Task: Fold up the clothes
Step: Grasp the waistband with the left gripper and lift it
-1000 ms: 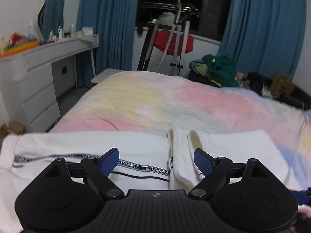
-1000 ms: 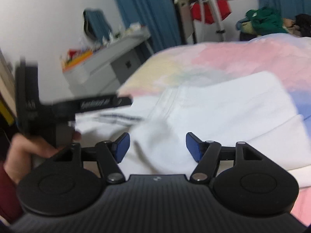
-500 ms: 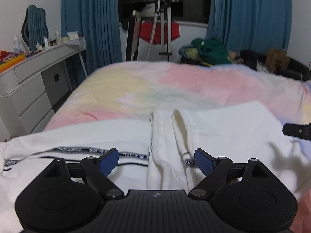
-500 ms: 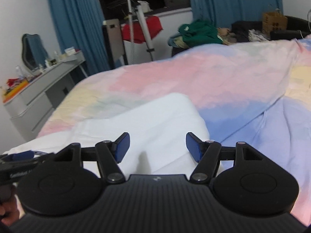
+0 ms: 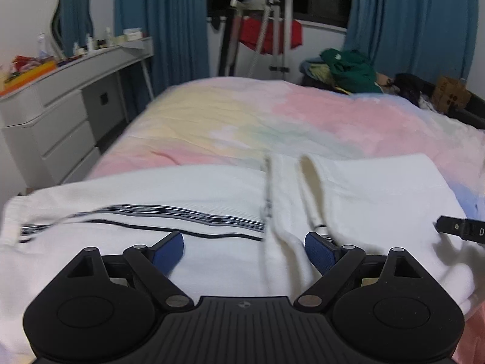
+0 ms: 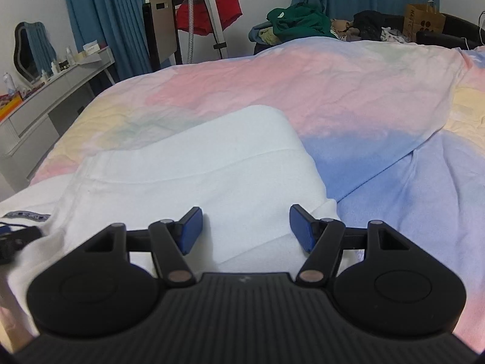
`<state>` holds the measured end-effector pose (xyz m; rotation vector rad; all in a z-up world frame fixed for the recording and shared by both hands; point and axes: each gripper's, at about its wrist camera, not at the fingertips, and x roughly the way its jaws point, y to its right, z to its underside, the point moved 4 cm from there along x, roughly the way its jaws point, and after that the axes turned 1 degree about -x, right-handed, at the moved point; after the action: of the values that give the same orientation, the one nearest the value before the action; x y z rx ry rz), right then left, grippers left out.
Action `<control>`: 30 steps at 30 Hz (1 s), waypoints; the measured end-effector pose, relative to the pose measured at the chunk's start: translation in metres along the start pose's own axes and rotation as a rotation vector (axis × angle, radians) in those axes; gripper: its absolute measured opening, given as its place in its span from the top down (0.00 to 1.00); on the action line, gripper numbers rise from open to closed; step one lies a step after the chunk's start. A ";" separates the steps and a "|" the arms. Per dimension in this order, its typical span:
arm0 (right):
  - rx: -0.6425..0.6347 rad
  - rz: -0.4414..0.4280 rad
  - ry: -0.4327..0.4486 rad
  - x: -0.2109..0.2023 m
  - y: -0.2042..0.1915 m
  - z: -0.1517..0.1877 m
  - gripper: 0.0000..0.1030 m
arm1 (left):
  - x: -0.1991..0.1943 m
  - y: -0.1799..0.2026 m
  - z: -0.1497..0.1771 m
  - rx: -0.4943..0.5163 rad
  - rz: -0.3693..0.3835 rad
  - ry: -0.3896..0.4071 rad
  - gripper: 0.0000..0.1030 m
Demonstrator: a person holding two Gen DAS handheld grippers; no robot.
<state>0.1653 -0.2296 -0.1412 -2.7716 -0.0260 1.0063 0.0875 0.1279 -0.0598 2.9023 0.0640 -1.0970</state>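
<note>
A white garment with a dark lettered stripe lies spread across the near part of the bed; its folded right half shows in the right wrist view. My left gripper hovers open just above the cloth near the stripe and a rolled fold, nothing between its blue pads. My right gripper stands open low over the garment's right edge, empty. The tip of the right gripper pokes in at the right of the left wrist view.
The bed has a pastel pink, yellow and blue cover. A grey dresser stands at the left. A clothes stand with a red garment, a pile of green clothes and blue curtains lie beyond the bed.
My right gripper swung from pointing at the left gripper round to the garment's right edge and dropped lower. My left gripper's view shifted slightly and sank a little toward the cloth.
</note>
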 end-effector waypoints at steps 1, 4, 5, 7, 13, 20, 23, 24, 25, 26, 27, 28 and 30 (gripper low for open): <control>0.004 -0.005 0.001 -0.001 0.001 0.000 0.36 | -0.009 -0.010 -0.003 -0.032 -0.003 0.002 0.14; 0.034 -0.024 0.000 -0.005 0.006 -0.002 0.37 | -0.034 -0.047 -0.009 -0.159 0.000 -0.019 0.13; 0.047 -0.032 -0.001 -0.007 0.008 -0.002 0.37 | -0.042 -0.060 -0.010 -0.208 0.003 -0.033 0.12; 0.073 -0.046 0.000 -0.010 0.010 -0.002 0.37 | -0.056 -0.092 -0.007 -0.317 0.011 -0.077 0.12; 0.119 -0.068 -0.004 -0.016 0.015 -0.002 0.37 | -0.081 -0.191 0.023 -0.771 0.060 -0.278 0.12; 0.124 -0.067 -0.004 -0.018 0.015 -0.002 0.37 | -0.092 -0.243 0.063 -1.030 0.022 -0.327 0.12; 0.114 -0.063 -0.005 -0.017 0.014 -0.001 0.37 | -0.083 -0.249 0.075 -1.089 0.044 -0.347 0.12; 0.111 -0.062 -0.005 -0.017 0.013 -0.001 0.37 | -0.078 -0.251 0.078 -1.108 0.048 -0.350 0.12; 0.109 -0.062 -0.005 -0.017 0.013 0.000 0.37 | -0.073 -0.251 0.080 -1.124 0.048 -0.352 0.12; 0.108 -0.061 -0.005 -0.017 0.012 0.000 0.37 | -0.069 -0.249 0.082 -1.138 0.048 -0.351 0.12; 0.107 -0.060 -0.005 -0.017 0.012 0.000 0.37 | -0.066 -0.247 0.082 -1.150 0.055 -0.347 0.12; 0.106 -0.059 -0.006 -0.017 0.012 0.000 0.37 | -0.063 -0.244 0.081 -1.154 0.066 -0.338 0.12; 0.102 -0.056 -0.007 -0.016 0.011 0.000 0.37 | -0.059 -0.238 0.078 -1.150 0.086 -0.316 0.12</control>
<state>0.1524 -0.2419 -0.1335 -2.6601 -0.0509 0.9755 -0.0206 0.3604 -0.0843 1.6900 0.3984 -0.9965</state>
